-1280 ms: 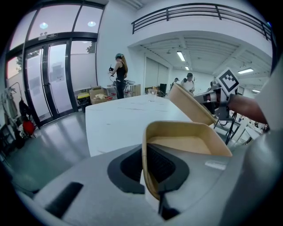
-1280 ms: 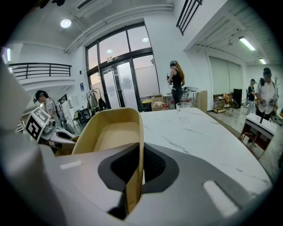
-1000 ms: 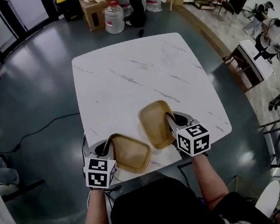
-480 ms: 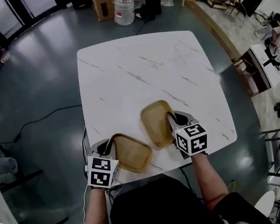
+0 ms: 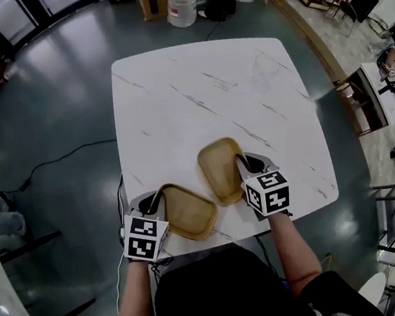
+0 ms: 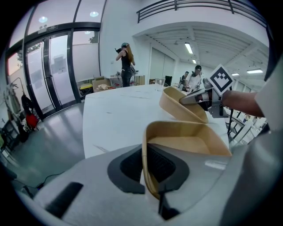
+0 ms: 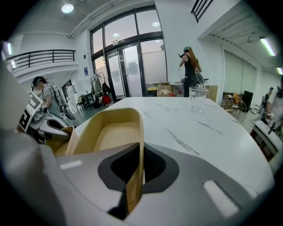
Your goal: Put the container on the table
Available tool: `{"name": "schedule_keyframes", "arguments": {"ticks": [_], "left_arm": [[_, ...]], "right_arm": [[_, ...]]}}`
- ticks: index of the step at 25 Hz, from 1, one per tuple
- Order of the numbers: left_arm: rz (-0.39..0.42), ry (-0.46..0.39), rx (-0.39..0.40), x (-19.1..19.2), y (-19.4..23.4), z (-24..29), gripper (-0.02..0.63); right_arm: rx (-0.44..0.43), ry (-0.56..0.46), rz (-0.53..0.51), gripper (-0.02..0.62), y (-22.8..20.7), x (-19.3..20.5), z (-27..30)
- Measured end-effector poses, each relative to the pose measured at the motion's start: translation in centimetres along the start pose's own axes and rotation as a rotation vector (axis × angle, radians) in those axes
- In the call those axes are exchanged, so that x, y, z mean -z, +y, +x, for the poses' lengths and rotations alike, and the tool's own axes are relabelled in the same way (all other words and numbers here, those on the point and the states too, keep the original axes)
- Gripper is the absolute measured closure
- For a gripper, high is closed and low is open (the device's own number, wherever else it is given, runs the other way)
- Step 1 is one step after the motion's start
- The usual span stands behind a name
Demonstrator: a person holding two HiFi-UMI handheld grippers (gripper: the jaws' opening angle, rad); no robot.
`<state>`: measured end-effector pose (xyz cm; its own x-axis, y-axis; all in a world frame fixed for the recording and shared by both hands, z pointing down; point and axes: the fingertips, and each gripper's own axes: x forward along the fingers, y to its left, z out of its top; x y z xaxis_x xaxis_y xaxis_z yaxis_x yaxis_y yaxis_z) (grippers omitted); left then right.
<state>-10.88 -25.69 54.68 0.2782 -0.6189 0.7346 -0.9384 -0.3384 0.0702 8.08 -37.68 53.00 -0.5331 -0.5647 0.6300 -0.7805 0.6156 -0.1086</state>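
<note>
While both containers are held over the near edge of the white, grey-veined marble worktop (image 5: 197, 90), neither is judged to be set down yet.

The left gripper (image 5: 153, 204) has its fingers (image 6: 126, 170) closed tight on the thin rim of a tan, shallow, round-cornered rectangular container (image 5: 189, 214). That container lies to the right of the fingers. Its long axis runs from the grip toward the other hand, and part of it overhangs the near edge.

The right gripper (image 5: 244, 166) has its fingers (image 7: 152, 165) clamped in the same way on the side rim of a second tan shallow container (image 5: 220, 169). This one lies to the left of the fingers. Its long axis runs away from the person, and it is wholly over the worktop.

Both containers thus sit inboard, between the two grippers, with their near corners just beside each other. Contact between them cannot be confirmed. Whether either base rests on the marble cannot be told. From the left gripper view the second container appears tilted, with its underside showing.

Both forearms reach forward from the body. The grippers are pitched forward and down, with the marker cubes uppermost.

A clear glass tumbler (image 7: 198, 99) stands well apart toward the far side.

It is judged that the right hand is the better placed to set down. The overhanging container should first be carried inward from the edge, and its rim released only once its base lies flat.
</note>
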Motion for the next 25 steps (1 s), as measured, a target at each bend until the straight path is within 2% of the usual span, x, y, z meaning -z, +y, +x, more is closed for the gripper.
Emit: {"name": "schedule_keyframes", "arguments": {"ticks": [5, 8, 9, 12, 13, 19, 25], "left_arm": [[0.001, 0.016, -0.001, 0.4, 0.1, 0.2, 0.603], [0.002, -0.013, -0.015, -0.1, 0.3, 0.1, 0.603], [-0.003, -0.029, -0.017, -0.3, 0.3, 0.1, 0.584], [-0.042, -0.068, -0.005, -0.8, 0.4, 0.0, 0.475], [-0.052, -0.073, -0.001, -0.9, 0.4, 0.0, 0.471], [-0.048, -0.082, 0.004, -0.9, 0.4, -0.4, 0.485], [-0.021, -0.128, -0.019, -1.2, 0.6, -1.8, 0.486]], "right_arm": [[-0.001, -0.002, 0.009, 0.591, 0.0, 0.0, 0.7], [-0.002, -0.016, 0.01, 0.589, 0.1, -0.1, 0.9], [-0.003, -0.022, 0.011, 0.584, 0.2, -0.2, 0.9], [-0.012, -0.044, 0.025, 0.456, 0.3, -0.5, 0.9], [-0.013, -0.05, 0.029, 0.445, 0.3, -0.6, 0.8], [0.006, -0.066, 0.028, 0.459, 0.2, -0.6, -0.1], [0.047, -0.09, 0.011, 0.453, 0.9, -0.7, -1.8]]}}
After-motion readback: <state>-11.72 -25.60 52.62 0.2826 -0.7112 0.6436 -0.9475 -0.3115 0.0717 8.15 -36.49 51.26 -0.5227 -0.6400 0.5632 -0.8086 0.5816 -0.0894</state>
